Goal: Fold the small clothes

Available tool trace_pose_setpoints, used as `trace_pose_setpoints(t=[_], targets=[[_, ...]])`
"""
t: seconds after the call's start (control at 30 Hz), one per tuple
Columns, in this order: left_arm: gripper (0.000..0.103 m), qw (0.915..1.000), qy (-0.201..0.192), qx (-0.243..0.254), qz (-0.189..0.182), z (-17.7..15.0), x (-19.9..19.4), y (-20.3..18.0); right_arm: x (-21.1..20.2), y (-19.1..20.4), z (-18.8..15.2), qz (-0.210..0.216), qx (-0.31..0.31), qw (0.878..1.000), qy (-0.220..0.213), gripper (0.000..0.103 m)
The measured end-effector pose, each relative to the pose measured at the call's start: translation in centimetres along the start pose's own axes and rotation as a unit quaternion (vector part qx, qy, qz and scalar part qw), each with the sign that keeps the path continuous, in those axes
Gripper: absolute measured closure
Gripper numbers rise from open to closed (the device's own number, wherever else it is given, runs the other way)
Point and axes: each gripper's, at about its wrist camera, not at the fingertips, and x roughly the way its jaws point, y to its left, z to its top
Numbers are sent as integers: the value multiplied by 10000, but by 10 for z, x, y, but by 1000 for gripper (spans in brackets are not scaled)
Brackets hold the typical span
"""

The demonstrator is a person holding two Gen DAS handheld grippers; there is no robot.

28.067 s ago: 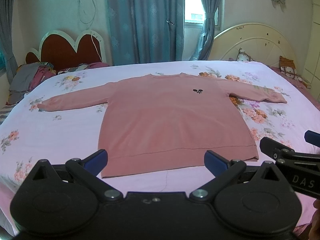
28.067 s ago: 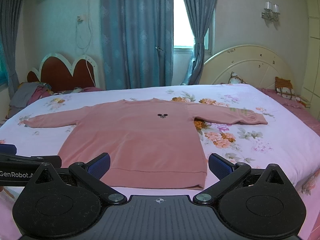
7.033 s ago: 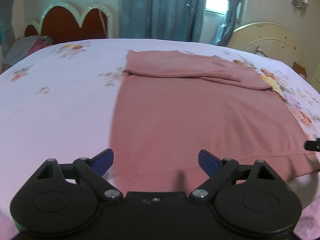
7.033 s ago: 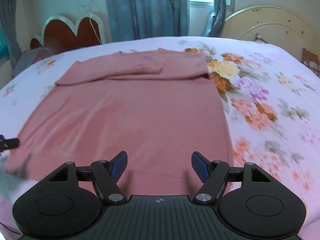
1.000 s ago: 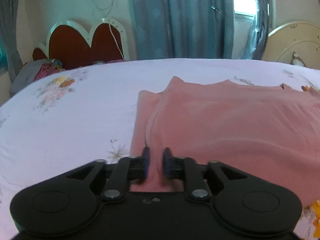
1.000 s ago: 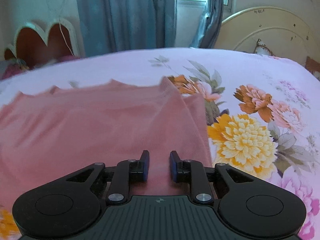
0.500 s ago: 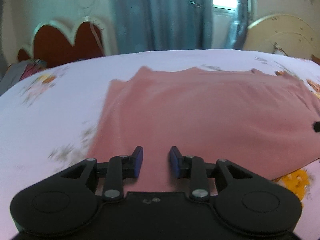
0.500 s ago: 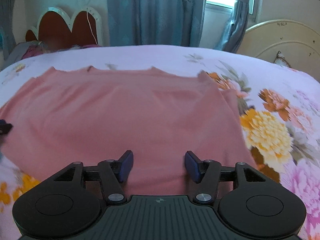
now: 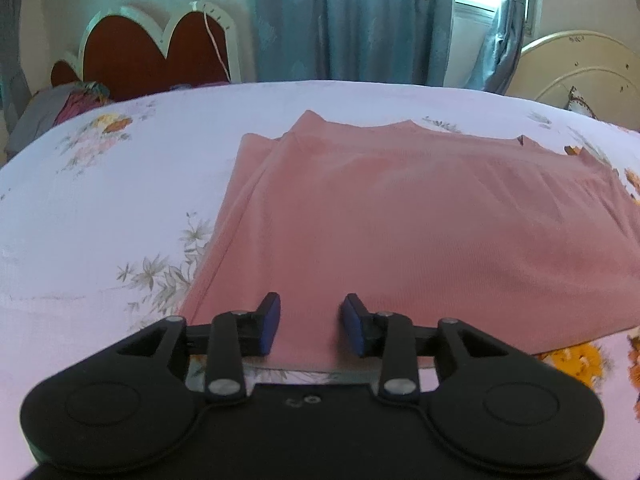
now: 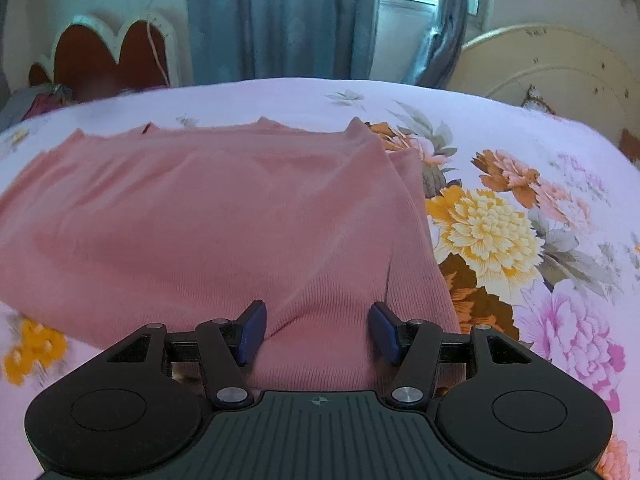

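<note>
Folded pink knit sweater lying flat on the floral lilac bedsheet, ahead of and between our fingers. Our left gripper and right gripper both spread apart over its near edge, gripping nothing.

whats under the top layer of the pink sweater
More pink fabric of the same sweater: a lower layer peeks out along its left edge. Below that lies the floral bedsheet. The sleeves are covered, not visible.
</note>
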Motion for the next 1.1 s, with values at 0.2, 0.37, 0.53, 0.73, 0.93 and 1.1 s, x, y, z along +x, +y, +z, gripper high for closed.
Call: trace_pose_setpoints(t=[0.2,0.37,0.53,0.73,0.93,1.1], targets=[[44,10000,-3,11,-61,8,-7,-12,-7,8,12,369,286,9989,-38,47],[38,9996,-34,-96,-246,15,-15,-20,-10,28,22,621,253,9977,-85,47],[30,9997,-10,-99,-207,20,-4,-17,-2,60,34,864,109,9961,-140,47],[32,9963,431,-650,-349,6,9,11,19,105,43,1090,-228,9938,-12,47],[28,9821,632,-1595,-776,-7,-22,34,33,129,58,1182,-220,9927,-87,47],[27,9455,940,-2790,-1393,-30,-15,56,44,144,58,1073,-353,9936,-20,47]])
